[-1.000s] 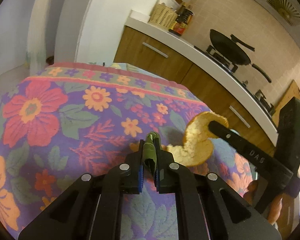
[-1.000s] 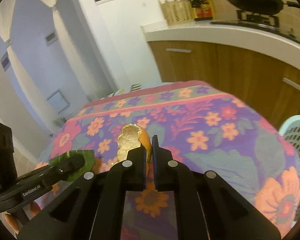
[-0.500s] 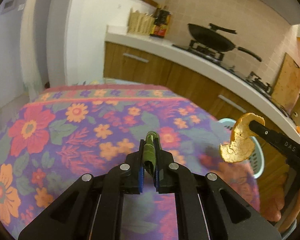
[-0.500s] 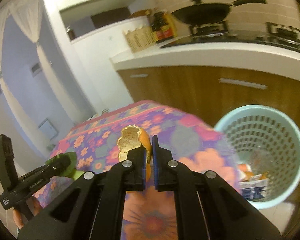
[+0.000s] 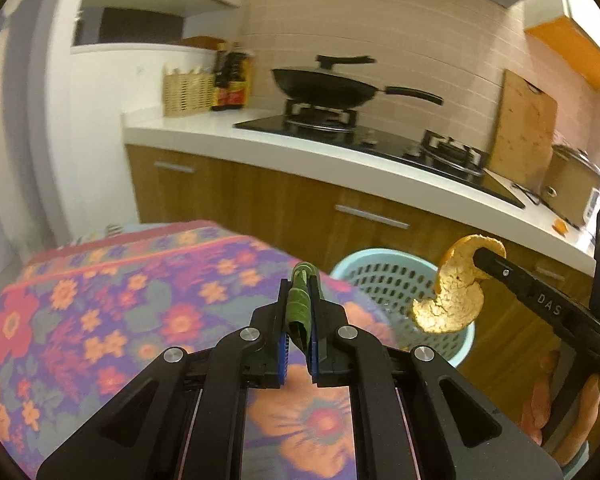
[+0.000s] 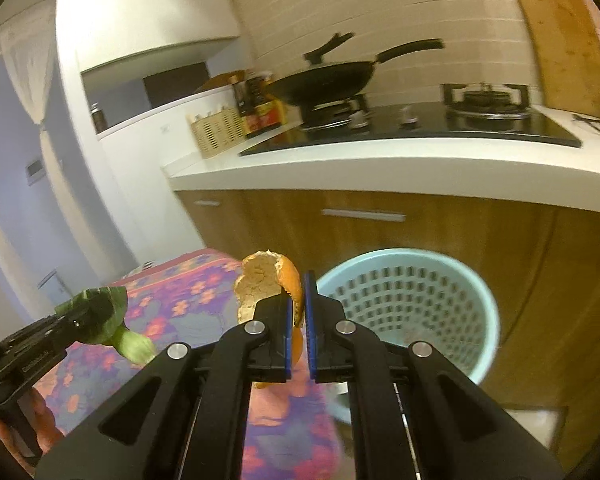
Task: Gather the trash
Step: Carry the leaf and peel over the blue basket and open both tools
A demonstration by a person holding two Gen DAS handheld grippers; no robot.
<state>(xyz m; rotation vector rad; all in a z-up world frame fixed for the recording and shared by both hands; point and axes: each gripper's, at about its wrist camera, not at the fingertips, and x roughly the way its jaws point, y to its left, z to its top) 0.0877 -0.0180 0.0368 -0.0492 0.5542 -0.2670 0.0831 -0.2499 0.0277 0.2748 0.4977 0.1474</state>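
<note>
The left gripper (image 5: 300, 280) was clamped on a green leaf (image 5: 298, 308); the right gripper (image 6: 298, 280) pinched an orange peel (image 6: 266, 280), both above the floral tablecloth's (image 5: 100, 300) edge beside the blue basket (image 6: 476, 292).

Past my table's flowered cloth (image 5: 100, 304) runs a white counter (image 5: 340, 160) on wooden cabinets (image 6: 380, 236). I see a black wok (image 5: 324, 88) on the hob, a wicker basket (image 5: 188, 94) beside dark bottles (image 5: 232, 80), possibly sauces, and a wooden chopping board (image 5: 524, 128) leaning on the tiles
</note>
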